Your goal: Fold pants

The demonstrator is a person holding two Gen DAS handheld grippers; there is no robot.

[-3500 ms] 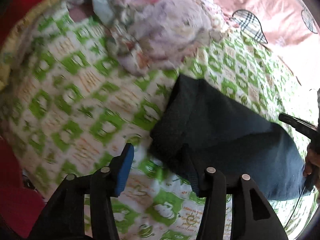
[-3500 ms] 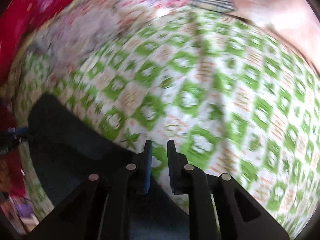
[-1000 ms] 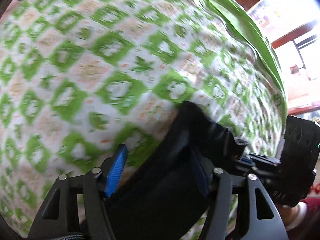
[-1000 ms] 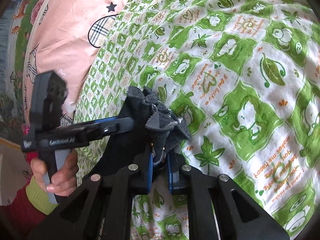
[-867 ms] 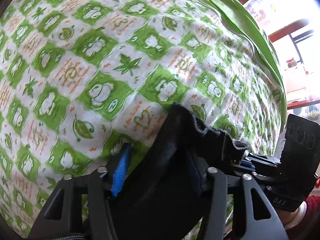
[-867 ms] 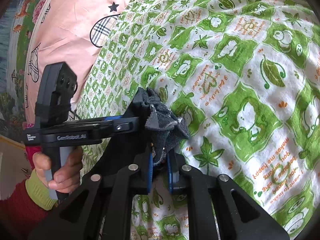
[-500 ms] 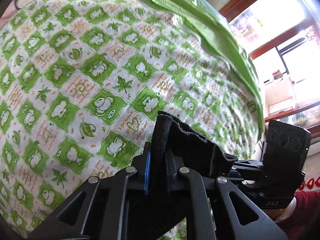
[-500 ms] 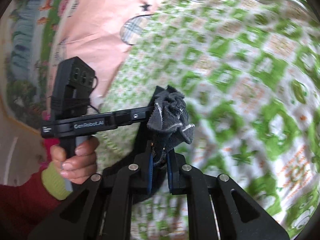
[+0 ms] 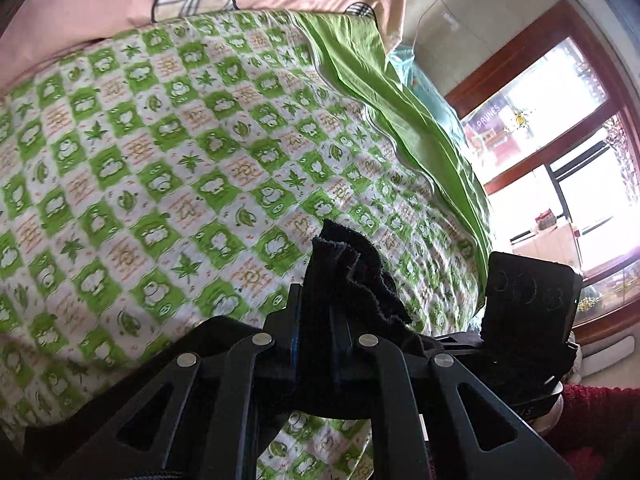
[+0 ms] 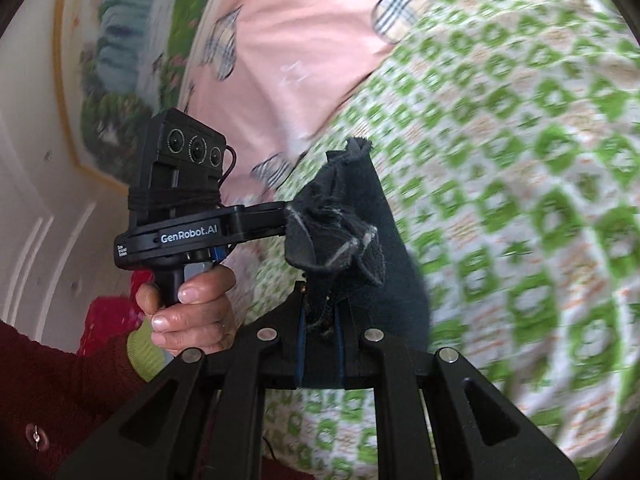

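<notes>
One pair of dark pants (image 9: 352,272) hangs bunched above the green checked bedspread (image 9: 168,168), pinched at two spots. My left gripper (image 9: 316,320) is clamped on one bunch, my right gripper (image 10: 320,320) on the other (both wads stick up past the fingers). One pink pillow (image 10: 288,52) lies beyond

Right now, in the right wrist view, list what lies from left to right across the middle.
White wall → left tool, gripped by a hand → bunched dark pants → green patterned bedsheet.
</notes>
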